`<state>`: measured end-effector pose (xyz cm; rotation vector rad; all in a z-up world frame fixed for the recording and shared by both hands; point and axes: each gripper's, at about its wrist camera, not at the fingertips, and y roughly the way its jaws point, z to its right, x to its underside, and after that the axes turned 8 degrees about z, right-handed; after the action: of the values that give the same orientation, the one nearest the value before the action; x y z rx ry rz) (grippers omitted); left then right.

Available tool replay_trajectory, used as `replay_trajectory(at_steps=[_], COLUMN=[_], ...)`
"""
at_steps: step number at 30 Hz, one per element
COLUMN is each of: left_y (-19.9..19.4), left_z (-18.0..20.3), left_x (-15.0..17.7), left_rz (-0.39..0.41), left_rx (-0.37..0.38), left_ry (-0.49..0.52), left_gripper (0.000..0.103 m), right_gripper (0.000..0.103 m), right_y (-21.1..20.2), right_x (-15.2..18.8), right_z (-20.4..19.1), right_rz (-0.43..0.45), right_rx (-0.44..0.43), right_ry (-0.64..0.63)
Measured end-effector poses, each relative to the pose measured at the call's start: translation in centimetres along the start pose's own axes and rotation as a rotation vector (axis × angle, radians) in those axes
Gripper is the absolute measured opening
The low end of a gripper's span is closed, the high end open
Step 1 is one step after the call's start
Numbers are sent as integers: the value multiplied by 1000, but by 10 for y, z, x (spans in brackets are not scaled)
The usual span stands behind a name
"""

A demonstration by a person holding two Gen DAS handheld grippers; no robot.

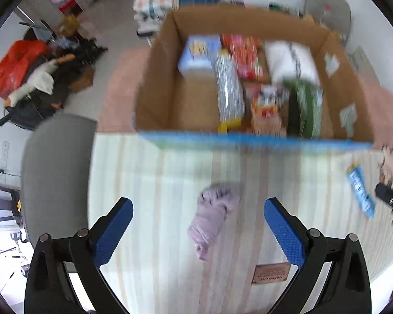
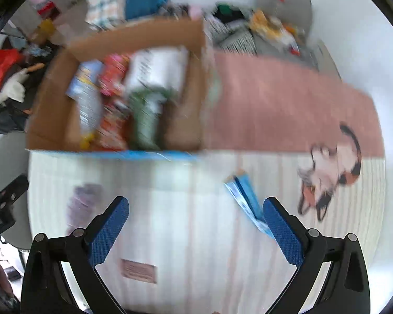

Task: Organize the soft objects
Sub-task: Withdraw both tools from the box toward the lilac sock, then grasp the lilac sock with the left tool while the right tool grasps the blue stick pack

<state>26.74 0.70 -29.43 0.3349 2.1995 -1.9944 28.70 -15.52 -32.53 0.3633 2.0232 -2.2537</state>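
Note:
A crumpled lilac cloth [image 1: 212, 218] lies on the striped mat, between and just beyond my open left gripper [image 1: 197, 208]; it shows blurred in the right wrist view [image 2: 82, 204]. A blue packet [image 2: 246, 204] lies on the mat by the right finger of my open, empty right gripper [image 2: 195, 206]; it also shows in the left wrist view [image 1: 360, 192]. An open cardboard box [image 1: 154, 83] behind holds several packets, a white bundle [image 1: 290, 62] and a green pack [image 1: 306, 107]. The box also shows in the right wrist view [image 2: 55, 89].
A grey chair [image 1: 55, 172] stands left of the table. A pink cloth with a cat picture [image 2: 327, 178] covers the right side. Clutter and a red bag [image 1: 13, 65] lie on the floor at the left. More items pile behind the box [image 2: 262, 31].

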Motion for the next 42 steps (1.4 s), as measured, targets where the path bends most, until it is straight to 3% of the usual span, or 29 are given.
replay_trajectory(at_steps=[9, 12, 15, 18, 20, 23, 25, 27, 29, 34, 39, 40, 42], left_y=[70, 87, 102, 109, 110, 109, 109, 104, 102, 112, 110, 109, 102], left_z=[8, 15, 19, 18, 18, 16, 14, 11, 5, -10, -13, -13, -9], left_x=[29, 36, 43, 46, 48, 51, 54, 56, 57, 60, 72, 73, 70], left_rz=[-151, -183, -229, -256, -266, -289, -311, -316, -316, -359, -373, -371, -363], left_rx=[-9, -10, -5, 17, 31, 79, 132, 170, 209, 252, 271, 271, 261], left_ry=[39, 76, 91, 74, 60, 21, -17, -48, -95, -166, -187, -186, -173], left_gripper=[102, 91, 69, 56, 54, 43, 41, 42, 43, 45, 45, 45, 45], right_gripper=[103, 103, 101, 91, 78, 63, 55, 54, 55, 69, 69, 69, 69], right_y=[112, 131, 142, 144, 142, 144, 143, 142, 138, 140, 150, 145, 128], right_x=[25, 30, 36, 41, 44, 57, 61, 65, 66, 65, 57, 54, 42], right_z=[63, 73, 78, 77, 76, 67, 68, 70, 73, 84, 109, 110, 102], right_rz=[-228, -259, -283, -289, -294, -308, -342, -382, -380, -359, -318, -298, -224], right_rx=[81, 74, 55, 62, 69, 24, -62, -165, -216, -144, -245, -238, -170], right_ry=[42, 64, 80, 66, 62, 80, 129, 201, 237, 253, 509, 511, 379])
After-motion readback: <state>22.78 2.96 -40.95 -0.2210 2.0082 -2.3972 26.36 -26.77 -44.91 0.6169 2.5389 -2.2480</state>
